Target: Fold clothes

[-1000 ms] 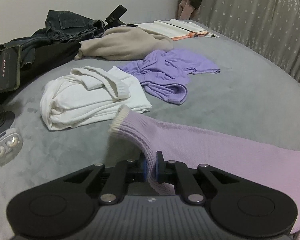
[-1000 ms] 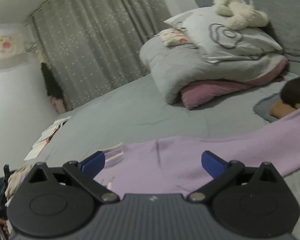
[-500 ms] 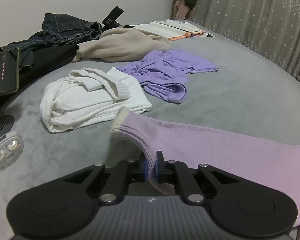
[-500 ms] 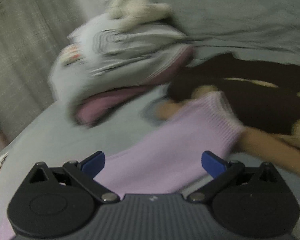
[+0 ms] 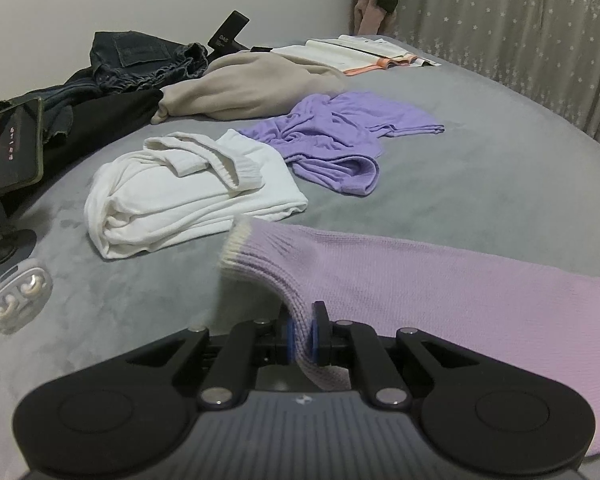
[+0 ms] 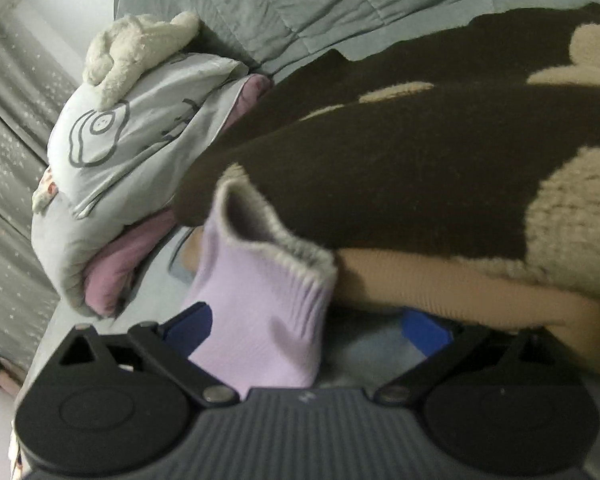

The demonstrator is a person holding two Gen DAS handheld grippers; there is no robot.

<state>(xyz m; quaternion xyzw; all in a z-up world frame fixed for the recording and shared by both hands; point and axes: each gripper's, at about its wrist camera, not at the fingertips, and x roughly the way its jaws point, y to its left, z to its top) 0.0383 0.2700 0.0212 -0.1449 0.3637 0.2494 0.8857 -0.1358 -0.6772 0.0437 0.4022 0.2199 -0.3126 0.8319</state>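
Observation:
A pale lilac knit sweater [image 5: 440, 292] lies stretched across the grey bed [image 5: 480, 184]. In the left wrist view one ribbed cuff with a cream edge stands up between the blue pads, and my left gripper [image 5: 300, 338] is shut on it. In the right wrist view the sweater's other cuff [image 6: 260, 300] with its grey-white rim lies between the blue pads of my right gripper [image 6: 306, 326]. Those jaws are wide apart and closing. The left pad sits next to the cuff; the right pad is clear of it.
A folded white garment [image 5: 188, 196], a crumpled purple top [image 5: 340, 140], a beige garment [image 5: 252, 88], jeans [image 5: 140, 60], a phone on a stand [image 5: 10, 148] and an earbud case [image 5: 18, 294] lie beyond. A brown-and-cream blanket [image 6: 420, 152], pillows [image 6: 132, 148] and a plush toy [image 6: 132, 48] crowd the right side.
My right gripper swung right and down along the sweater, rolling, from its body to the far cuff by the brown blanket. The left gripper stayed shut on its cuff.

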